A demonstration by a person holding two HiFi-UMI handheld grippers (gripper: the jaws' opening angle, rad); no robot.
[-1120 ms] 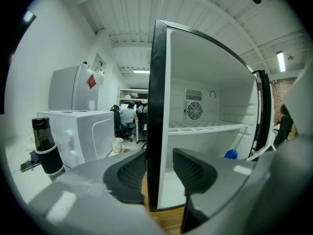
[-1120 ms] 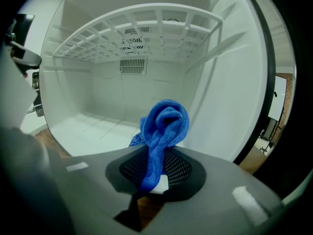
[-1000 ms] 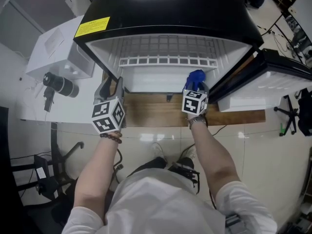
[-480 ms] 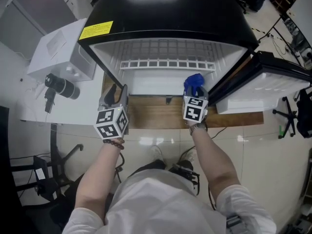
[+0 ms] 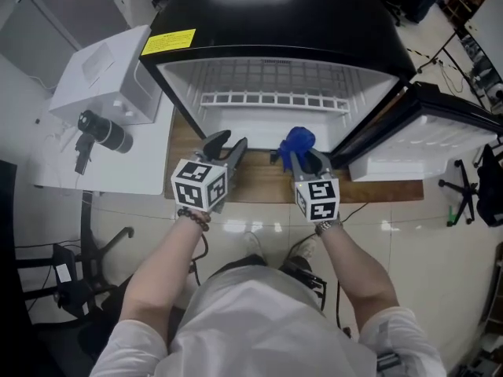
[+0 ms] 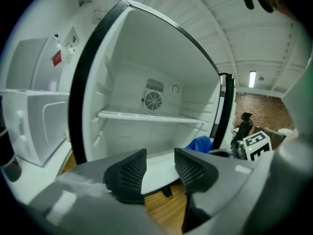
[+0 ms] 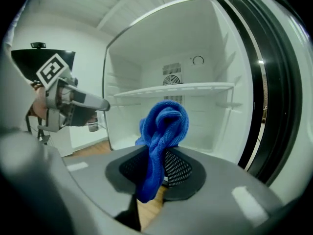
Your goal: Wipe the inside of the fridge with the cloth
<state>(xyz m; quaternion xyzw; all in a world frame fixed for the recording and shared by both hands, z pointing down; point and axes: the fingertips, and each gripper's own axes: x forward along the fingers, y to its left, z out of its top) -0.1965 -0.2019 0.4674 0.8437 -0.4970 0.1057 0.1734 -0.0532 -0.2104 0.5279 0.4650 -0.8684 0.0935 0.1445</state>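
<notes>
Left gripper (image 5: 226, 146): jaws apart, just been opening, nothing between them; right gripper (image 5: 305, 163): jaws pinched on cloth (image 7: 164, 121); cloth: blue, bunched, standing above the pads, just before the open fridge (image 5: 271, 128); likely light, soft, floppy, unbreakable; best gripped at a thick fold, leaving a wad free; shelf (image 5: 271, 99): bare, farther in.

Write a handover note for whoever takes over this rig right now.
Left gripper: empty, jaws apart, just been opening.
Right gripper: jaws shut on the blue cloth.
Fridge: door open, one shelf inside.
Both grippers hover in front of the opening, not inside it.
Done: cloth gripped, door open.
To do: wipe the inside; no wiping shows now.
</notes>
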